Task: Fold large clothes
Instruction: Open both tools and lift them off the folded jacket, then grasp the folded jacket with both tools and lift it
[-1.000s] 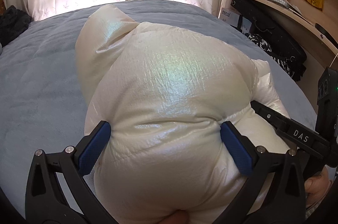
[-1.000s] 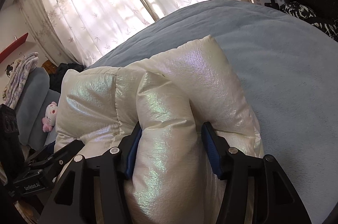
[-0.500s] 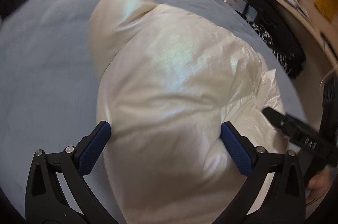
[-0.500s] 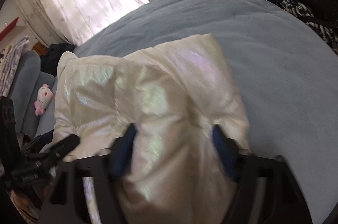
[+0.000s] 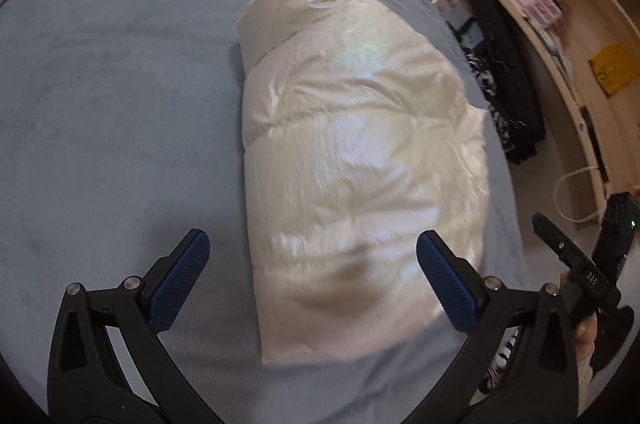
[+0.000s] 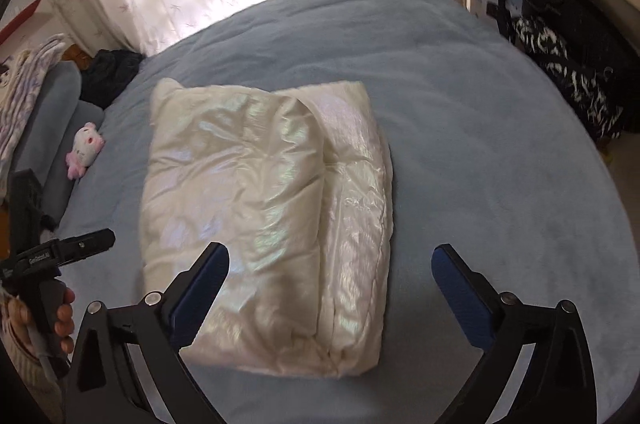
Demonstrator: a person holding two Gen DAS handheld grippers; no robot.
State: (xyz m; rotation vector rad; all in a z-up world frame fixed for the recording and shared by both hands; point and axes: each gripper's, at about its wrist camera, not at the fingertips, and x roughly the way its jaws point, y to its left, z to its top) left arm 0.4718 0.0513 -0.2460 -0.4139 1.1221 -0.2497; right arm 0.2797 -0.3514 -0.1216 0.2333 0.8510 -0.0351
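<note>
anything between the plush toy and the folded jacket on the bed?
Nothing. In the right wrist view only bare blue blanket separates the plush toy from the jacket.

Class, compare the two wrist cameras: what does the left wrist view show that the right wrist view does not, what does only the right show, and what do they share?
Only the left wrist view shows the yellow cloth on the wooden shelf. Only the right wrist view shows the dark clothes heap and the striped fabric by the curtain. Both share the folded cream puffer jacket on the blue bed, with both grippers open above it.
</note>
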